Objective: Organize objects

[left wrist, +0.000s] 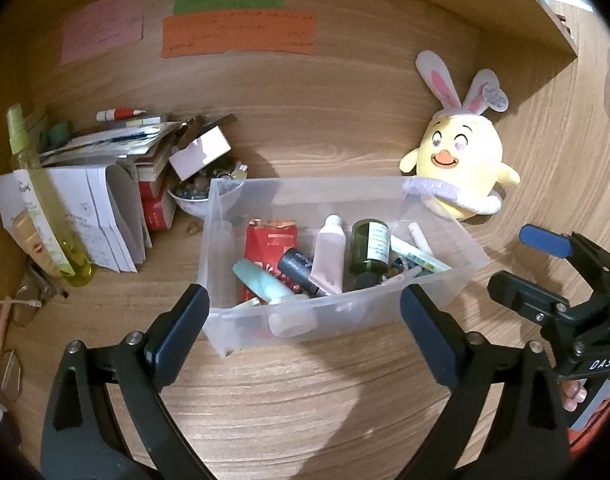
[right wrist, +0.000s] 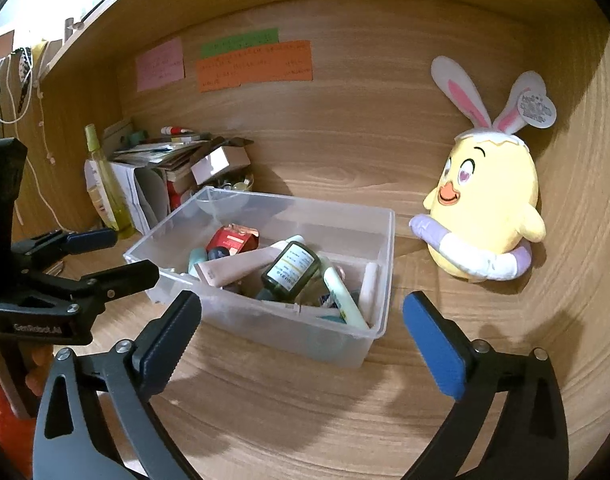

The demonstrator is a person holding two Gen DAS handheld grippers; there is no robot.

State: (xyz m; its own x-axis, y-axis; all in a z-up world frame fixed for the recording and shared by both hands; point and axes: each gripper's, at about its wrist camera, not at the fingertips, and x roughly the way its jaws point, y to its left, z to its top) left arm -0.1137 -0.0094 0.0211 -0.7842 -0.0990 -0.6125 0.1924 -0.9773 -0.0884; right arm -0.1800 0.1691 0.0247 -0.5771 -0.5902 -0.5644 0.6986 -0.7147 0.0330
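A clear plastic bin sits on the wooden desk. It holds several toiletries: a dark green bottle, a pink tube, a red packet, a black tube and a pale green tube. My left gripper is open and empty just in front of the bin; it also shows in the right wrist view. My right gripper is open and empty before the bin's near right corner; it also shows in the left wrist view.
A yellow chick plush with rabbit ears leans on the back wall, right of the bin. At the left are a paper and book pile, a yellow spray bottle and a bowl of small items. Sticky notes hang on the wall.
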